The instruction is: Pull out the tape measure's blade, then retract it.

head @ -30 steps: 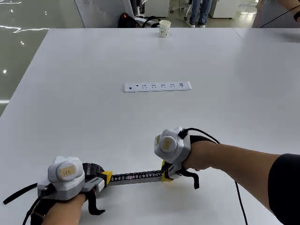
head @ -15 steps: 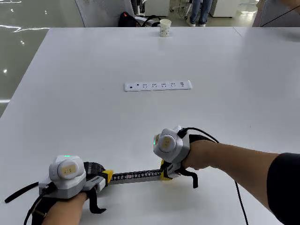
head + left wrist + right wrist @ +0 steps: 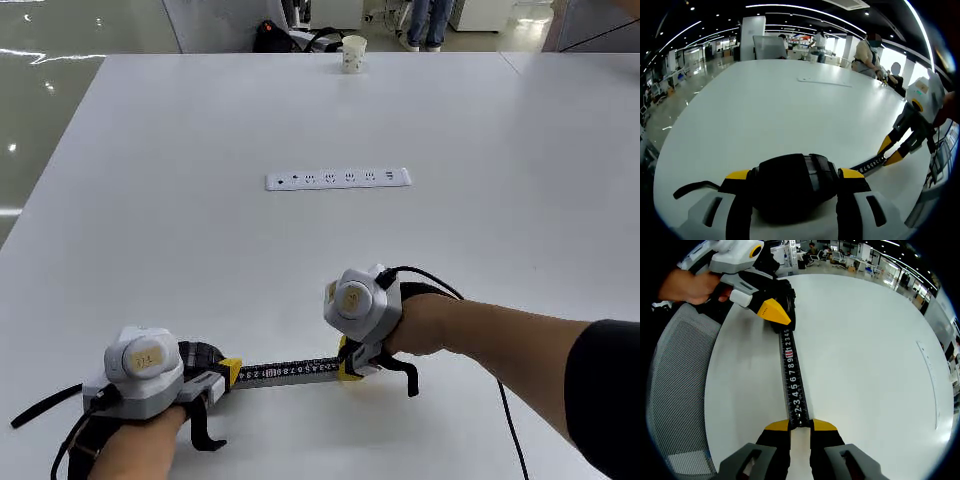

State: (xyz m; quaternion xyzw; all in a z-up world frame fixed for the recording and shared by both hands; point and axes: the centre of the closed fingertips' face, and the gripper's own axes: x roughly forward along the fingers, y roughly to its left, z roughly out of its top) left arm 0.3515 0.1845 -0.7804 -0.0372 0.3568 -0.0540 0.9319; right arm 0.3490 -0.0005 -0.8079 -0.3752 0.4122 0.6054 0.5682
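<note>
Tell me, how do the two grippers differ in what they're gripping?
The left gripper has its jaws spread wide, clamped around the chunky black tape measure case. The right gripper has its jaws nearly together, pinching the end of the thin blade. The left gripper points along the blade; the right gripper faces back at it. Both have yellow-tipped jaws and sit low over the white table.

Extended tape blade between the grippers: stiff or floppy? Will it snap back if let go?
The thin black numbered blade runs straight from the right gripper to the rounded black case, so it is probably stiff over this short span. Pinched at its tip, it likely springs back if released.
</note>
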